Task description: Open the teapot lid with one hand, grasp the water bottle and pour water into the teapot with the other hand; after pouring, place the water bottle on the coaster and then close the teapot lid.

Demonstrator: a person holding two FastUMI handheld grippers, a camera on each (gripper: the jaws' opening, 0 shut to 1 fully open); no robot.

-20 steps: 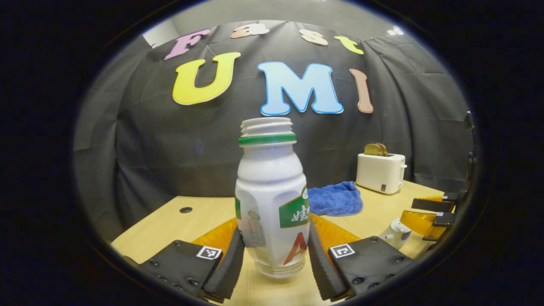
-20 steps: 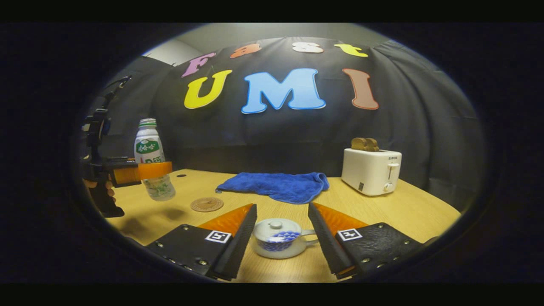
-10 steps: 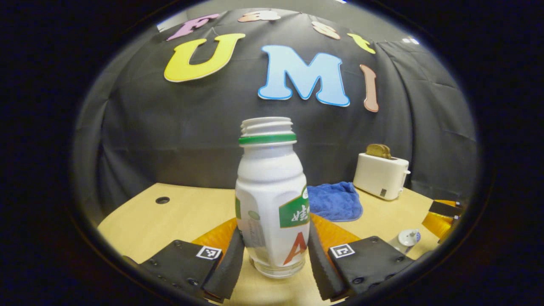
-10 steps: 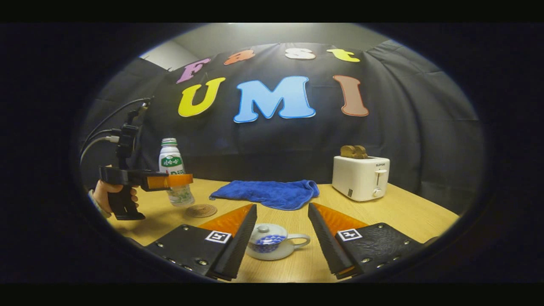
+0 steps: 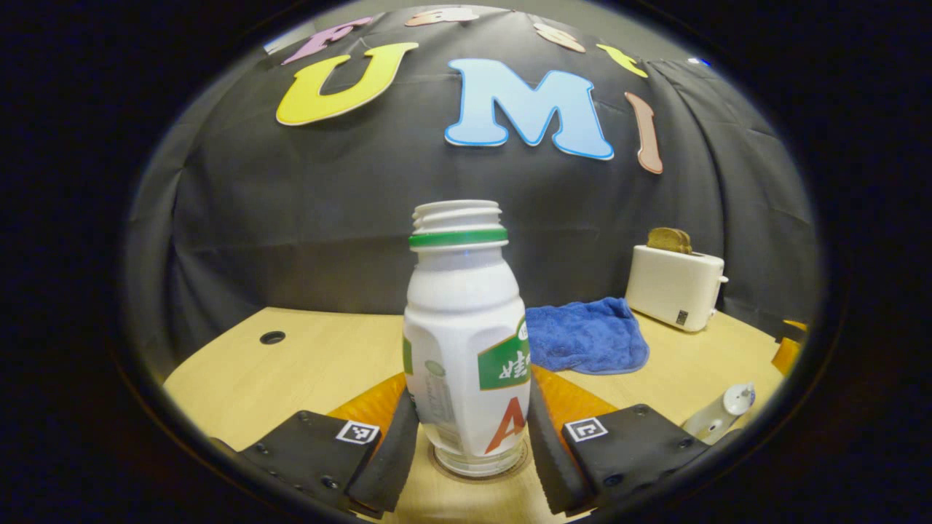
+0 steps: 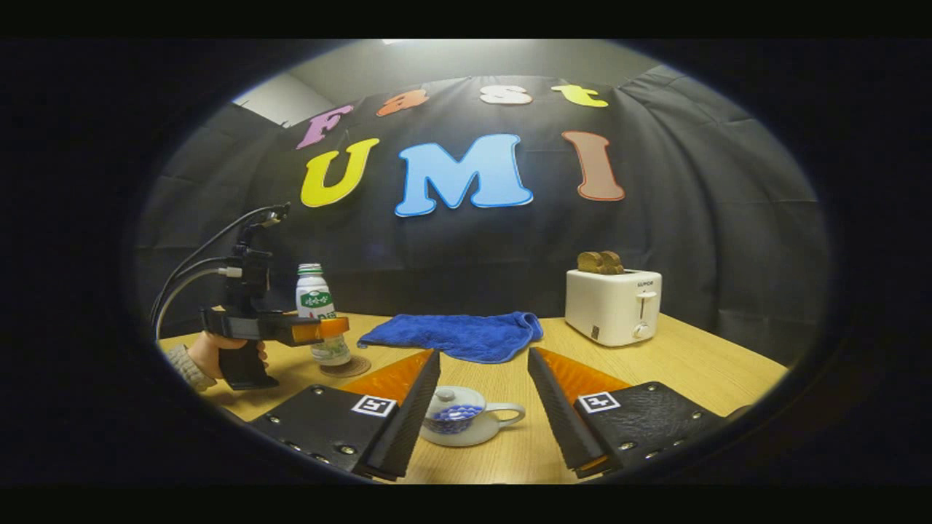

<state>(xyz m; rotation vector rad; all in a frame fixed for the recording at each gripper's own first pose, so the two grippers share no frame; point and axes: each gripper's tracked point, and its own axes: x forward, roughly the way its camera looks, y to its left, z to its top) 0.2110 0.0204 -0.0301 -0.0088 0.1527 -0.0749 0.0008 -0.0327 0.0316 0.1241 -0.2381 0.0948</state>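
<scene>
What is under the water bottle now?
The round coaster lies under the water bottle on the table. The bottle covers its middle, so contact cannot be confirmed.

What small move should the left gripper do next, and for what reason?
Probably open the left gripper and draw it back. The water bottle stands upright with its base on the coaster, both fingers pressed on its sides. On the teapot the lid is on.
</scene>
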